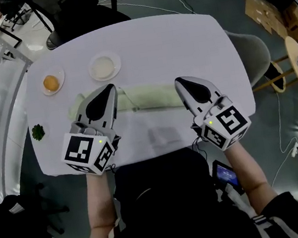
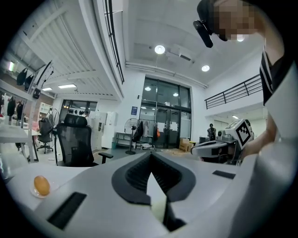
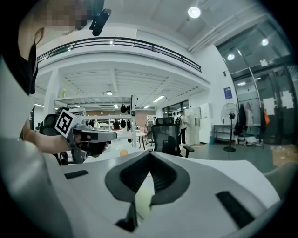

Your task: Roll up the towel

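Closest to me in head view: dark shirt (image 1: 160,197) and two bare forearms (image 1: 98,206), then both grippers over the near half of the white table (image 1: 153,37). Left gripper (image 1: 111,88) and right gripper (image 1: 179,82) are both clamped on the towel (image 1: 149,99), with a thin pale green fold pinched in each pair of jaws. Towel lies as a long strip across the table's middle. The left gripper body covers its left part, the right one its right end.

Past the towel, apart from it: small plate (image 1: 59,73) with an orange item (image 1: 50,83), and a round white dish (image 1: 104,67). Green sprig (image 1: 38,132) near the table's left edge. Black office chair (image 1: 75,13) behind the table, grey chair (image 1: 255,52) to the right.

Only the gripper views show me the pinched cloth. Only head view shows the whole strip. Each gripper view also catches the other gripper, side-on.
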The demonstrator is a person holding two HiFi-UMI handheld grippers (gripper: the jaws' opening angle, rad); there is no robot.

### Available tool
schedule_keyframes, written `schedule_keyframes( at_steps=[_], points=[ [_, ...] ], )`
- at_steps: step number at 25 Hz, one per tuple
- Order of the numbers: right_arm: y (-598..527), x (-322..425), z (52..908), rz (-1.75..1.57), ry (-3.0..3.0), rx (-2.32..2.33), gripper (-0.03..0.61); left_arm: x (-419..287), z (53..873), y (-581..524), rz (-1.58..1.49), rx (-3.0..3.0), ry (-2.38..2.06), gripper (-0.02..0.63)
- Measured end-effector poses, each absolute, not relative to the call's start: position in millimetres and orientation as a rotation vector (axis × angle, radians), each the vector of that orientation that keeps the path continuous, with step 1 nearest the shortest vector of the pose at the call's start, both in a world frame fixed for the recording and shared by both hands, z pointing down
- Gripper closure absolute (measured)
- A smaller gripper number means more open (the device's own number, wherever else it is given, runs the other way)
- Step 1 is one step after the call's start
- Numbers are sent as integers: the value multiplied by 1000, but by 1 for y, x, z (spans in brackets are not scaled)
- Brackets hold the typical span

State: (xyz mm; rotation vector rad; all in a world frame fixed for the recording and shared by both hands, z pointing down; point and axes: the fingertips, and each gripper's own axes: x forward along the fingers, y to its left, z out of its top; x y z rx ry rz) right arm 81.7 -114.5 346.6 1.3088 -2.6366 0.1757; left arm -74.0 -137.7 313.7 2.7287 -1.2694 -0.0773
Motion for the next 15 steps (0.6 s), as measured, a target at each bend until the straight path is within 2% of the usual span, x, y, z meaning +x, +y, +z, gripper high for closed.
schedule_keyframes(
  at_steps=[15],
  points=[
    [-107,91,350,179,-2613,1324,571,-66,318,-129,-39,2729,-1261,601]
  ],
)
